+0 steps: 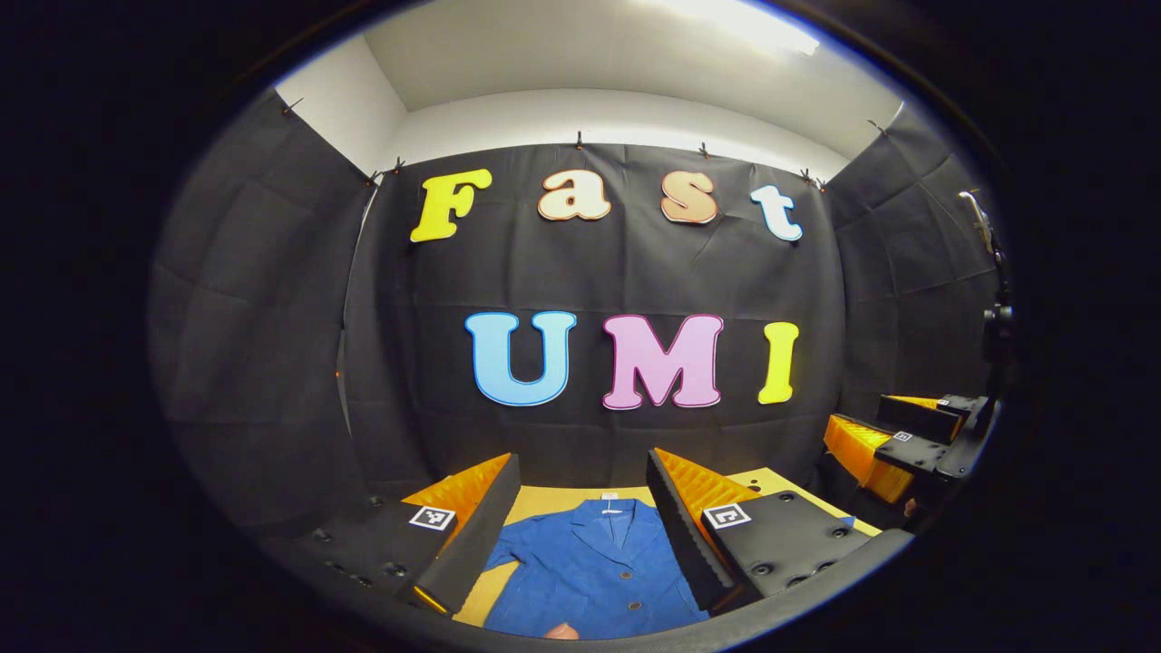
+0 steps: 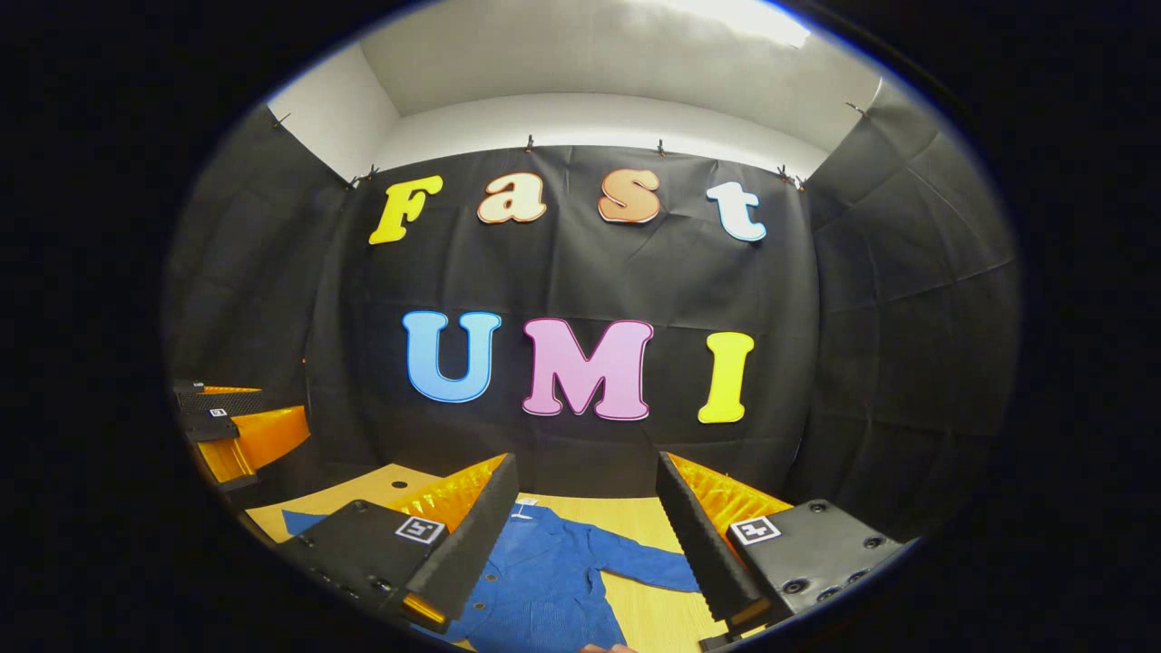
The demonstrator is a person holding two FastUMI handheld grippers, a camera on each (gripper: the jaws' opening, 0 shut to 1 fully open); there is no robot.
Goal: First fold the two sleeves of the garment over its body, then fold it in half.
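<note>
A pale wooden table [image 2: 667,617] holds a blue buttoned corduroy jacket [image 1: 594,571], lying flat (sleeves unfolded). Left gripper [image 1: 582,517] and right gripper [image 2: 585,526] hover above, wide open, holding nothing.

Both tongs [image 1: 580,494] [image 2: 585,494] spread wide, aloft

The right hand-held gripper [image 2: 585,535] is held above the desk [image 2: 653,608], its jaws spread wide with nothing between them. A blue garment [image 2: 544,580] lies flat on the desk below, one sleeve [image 2: 648,570] stretched out sideways. The left hand-held gripper [image 2: 227,422] appears at the view's left edge, off the garment.
</note>
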